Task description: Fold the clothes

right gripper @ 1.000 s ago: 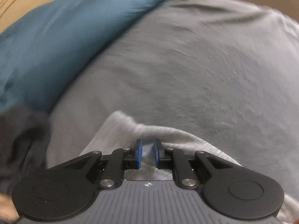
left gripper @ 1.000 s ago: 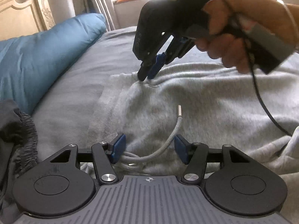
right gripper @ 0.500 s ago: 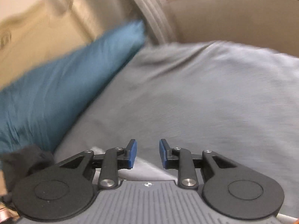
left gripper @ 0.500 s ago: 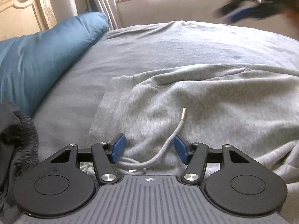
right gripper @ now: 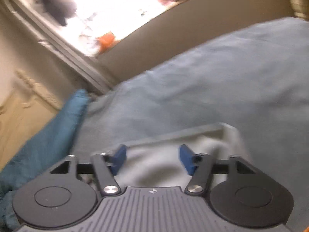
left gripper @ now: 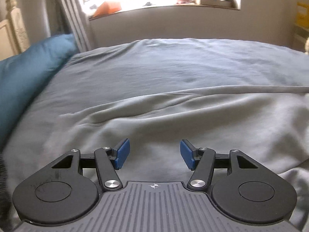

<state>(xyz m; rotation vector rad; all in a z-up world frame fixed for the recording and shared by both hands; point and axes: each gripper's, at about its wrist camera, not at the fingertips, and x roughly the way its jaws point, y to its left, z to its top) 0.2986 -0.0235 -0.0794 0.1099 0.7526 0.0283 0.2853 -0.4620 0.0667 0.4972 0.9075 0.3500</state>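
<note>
fleece-soft grey sweatshirt [left gripper: 193, 119], spread across the lower half of the frame on the bed [left gripper: 154, 61], is best pinched at an edge, both the left hand-held gripper [left gripper: 154, 154] and the right hand-held gripper [right gripper: 152, 158] being held released and empty.

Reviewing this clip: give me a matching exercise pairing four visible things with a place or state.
Things:
1. light grey fleece garment
2. teal pillow
3. left hand-held gripper
4. orange object

Places or states:
A. on the window sill
B. open, holding nothing
C. spread on the blue-grey bed cover
D. at the bed's left edge

Pairs: 1-C, 2-D, 3-B, 4-A
</note>
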